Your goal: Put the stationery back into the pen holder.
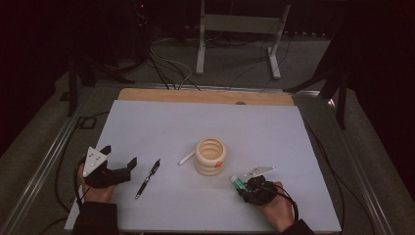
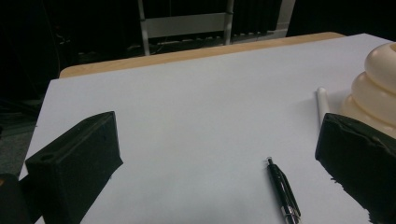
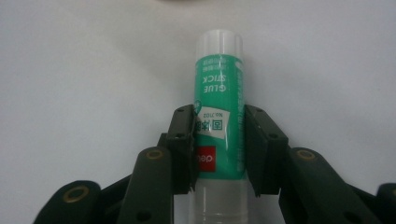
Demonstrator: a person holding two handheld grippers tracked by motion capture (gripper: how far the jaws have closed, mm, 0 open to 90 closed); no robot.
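Green glue stick (image 3: 219,116) clamped between hand-held gripper (image 3: 218,140) jaws.

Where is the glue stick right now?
The glue stick sits between the right gripper's pads on the white sheet, at the high view's lower right, just in front of the cream ringed holder.

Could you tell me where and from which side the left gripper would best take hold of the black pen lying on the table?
Probably across the middle of the barrel, from above. The black pen lies flat on the white table cover, slanted, apart from the cream ribbed holder, so nothing crowds it. The left gripper, open beside it, should turn its jaws square to the slim barrel, clear of the clip end.
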